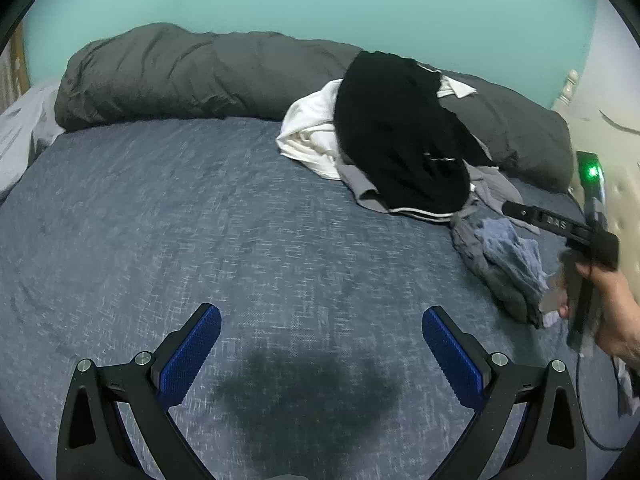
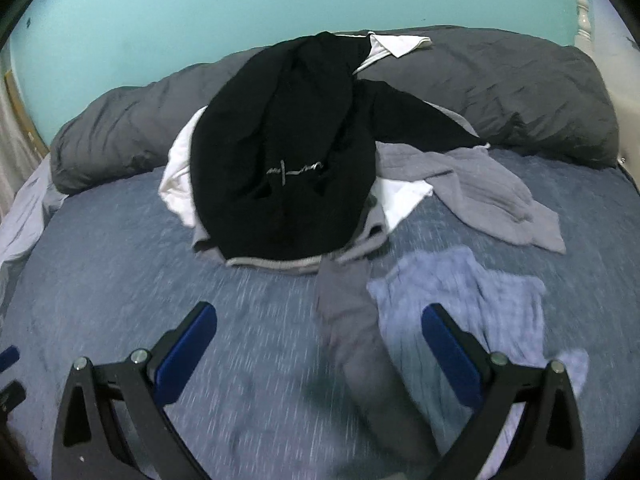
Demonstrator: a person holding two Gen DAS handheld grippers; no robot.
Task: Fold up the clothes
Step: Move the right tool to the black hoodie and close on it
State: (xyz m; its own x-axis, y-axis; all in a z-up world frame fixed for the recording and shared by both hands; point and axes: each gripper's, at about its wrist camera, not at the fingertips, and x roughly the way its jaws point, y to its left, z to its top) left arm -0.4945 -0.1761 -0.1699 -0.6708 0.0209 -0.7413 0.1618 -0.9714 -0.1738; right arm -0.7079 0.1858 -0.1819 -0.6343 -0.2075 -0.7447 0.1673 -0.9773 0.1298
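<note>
Clothes (image 2: 288, 168) lie in a messy pile on the far side of the blue bed (image 1: 200, 240), leaning on a rolled gray blanket (image 1: 180, 76). A black top (image 2: 280, 140) is on top. A white shirt (image 2: 180, 176) pokes out under it, and a gray shirt (image 2: 492, 200) spreads to the right. A light blue cloth (image 2: 460, 304) and a dark gray piece (image 2: 352, 340) lie nearer.

The left gripper (image 1: 320, 344) hangs over bare bed, with its blue fingers (image 1: 192, 352) spread wide and holding nothing. The right gripper (image 2: 320, 340) is spread wide too, with the dark gray piece lying between its fingers. I cannot tell if it touches them.

A hand (image 1: 612, 312) at the right edge is partly cut off. The nearer clothes look blurry.
</note>
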